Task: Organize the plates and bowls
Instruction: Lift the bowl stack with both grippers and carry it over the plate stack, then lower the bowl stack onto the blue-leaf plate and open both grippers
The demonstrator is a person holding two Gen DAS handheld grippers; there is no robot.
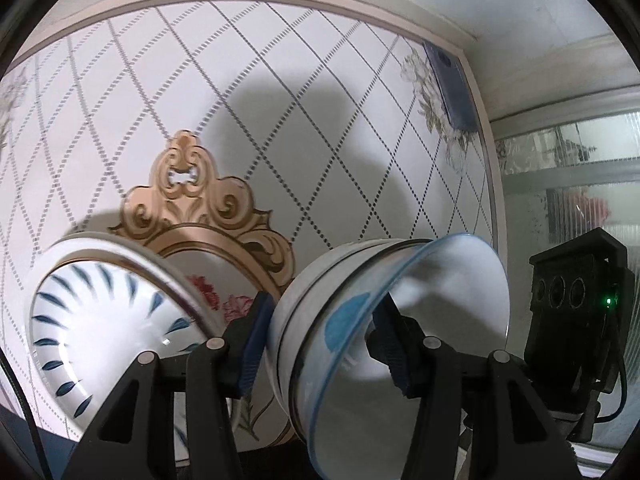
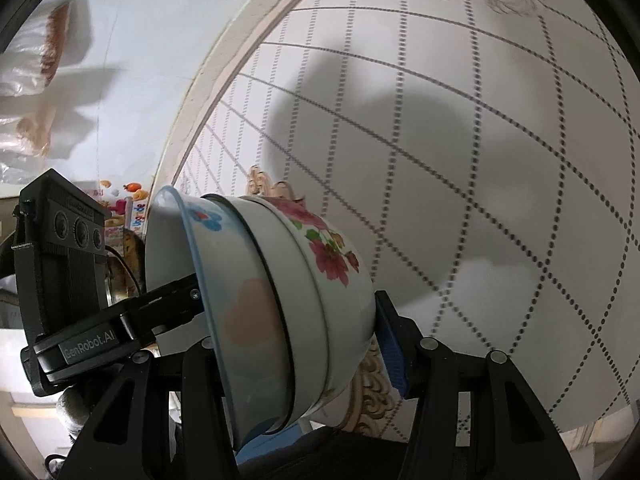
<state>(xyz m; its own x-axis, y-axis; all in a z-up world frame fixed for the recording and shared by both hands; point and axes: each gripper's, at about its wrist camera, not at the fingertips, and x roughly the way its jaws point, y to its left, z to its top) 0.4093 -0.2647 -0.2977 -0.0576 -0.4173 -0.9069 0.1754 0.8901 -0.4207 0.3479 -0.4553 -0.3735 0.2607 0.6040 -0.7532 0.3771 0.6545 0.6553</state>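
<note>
In the left wrist view, a white plate (image 1: 100,332) with blue leaf strokes stands tilted at the far left, its face toward the camera, over the patterned tablecloth (image 1: 280,100). Just right of it, the left gripper (image 1: 320,336) pinches a stack of bowls (image 1: 360,320) held on edge: one blue pad presses the outer base side, the other finger sits inside the blue-rimmed bowl. Further right, the black body of the right gripper (image 1: 576,320) shows, with a green light on it. A dark phone-like slab (image 1: 452,88) lies at the cloth's far right edge.

In the right wrist view, the left gripper's black body (image 2: 64,272) sits at the left, and one of its fingers (image 2: 168,304) reaches into the open mouth of the stack (image 2: 272,300). The stack has a blue-rimmed bowl with a pink heart, a plain white bowl nested behind it, and a flowered bowl on the right. The right gripper (image 2: 296,344) clamps the same stack: its blue pad (image 2: 392,352) presses the flowered bowl's base, while the other finger is hidden behind the bowls. The stack hangs clear above the cloth (image 2: 480,160), which carries a large shadow.
</note>
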